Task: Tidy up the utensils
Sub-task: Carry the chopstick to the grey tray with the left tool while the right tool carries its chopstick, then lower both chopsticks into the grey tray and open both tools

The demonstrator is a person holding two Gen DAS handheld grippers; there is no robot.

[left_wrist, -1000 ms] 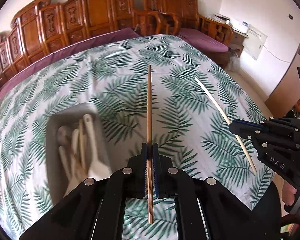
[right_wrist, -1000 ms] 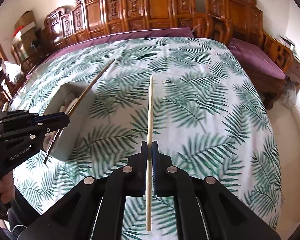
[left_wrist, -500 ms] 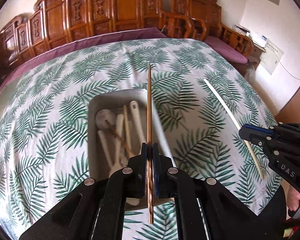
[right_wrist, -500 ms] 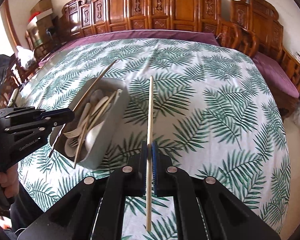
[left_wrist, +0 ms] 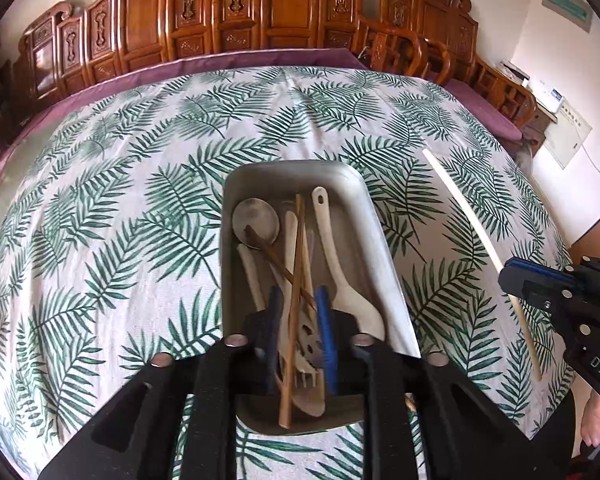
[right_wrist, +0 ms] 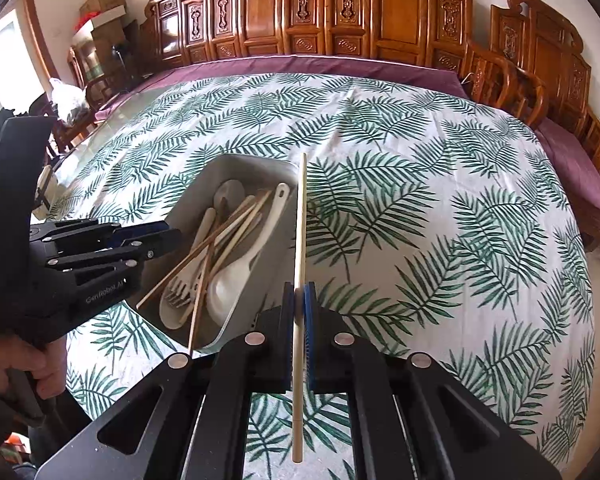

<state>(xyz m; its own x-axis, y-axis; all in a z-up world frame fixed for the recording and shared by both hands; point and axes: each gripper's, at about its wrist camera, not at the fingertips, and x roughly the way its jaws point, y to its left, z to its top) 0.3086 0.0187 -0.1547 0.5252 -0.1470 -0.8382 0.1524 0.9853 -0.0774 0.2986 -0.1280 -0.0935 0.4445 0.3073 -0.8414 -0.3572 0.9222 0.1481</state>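
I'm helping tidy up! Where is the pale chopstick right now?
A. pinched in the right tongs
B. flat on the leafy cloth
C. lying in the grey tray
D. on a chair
A: the pale chopstick sits clamped between the shut pads of the right tongs, held above the leafy cloth beside the grey tray, not in it.

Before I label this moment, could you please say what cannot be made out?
- Left wrist view: tray, near end, behind the left gripper, whose jaws are opening around the brown chopstick.
- Left wrist view: right gripper, cut by the right edge.
- Right wrist view: tray, near corner, behind that gripper.
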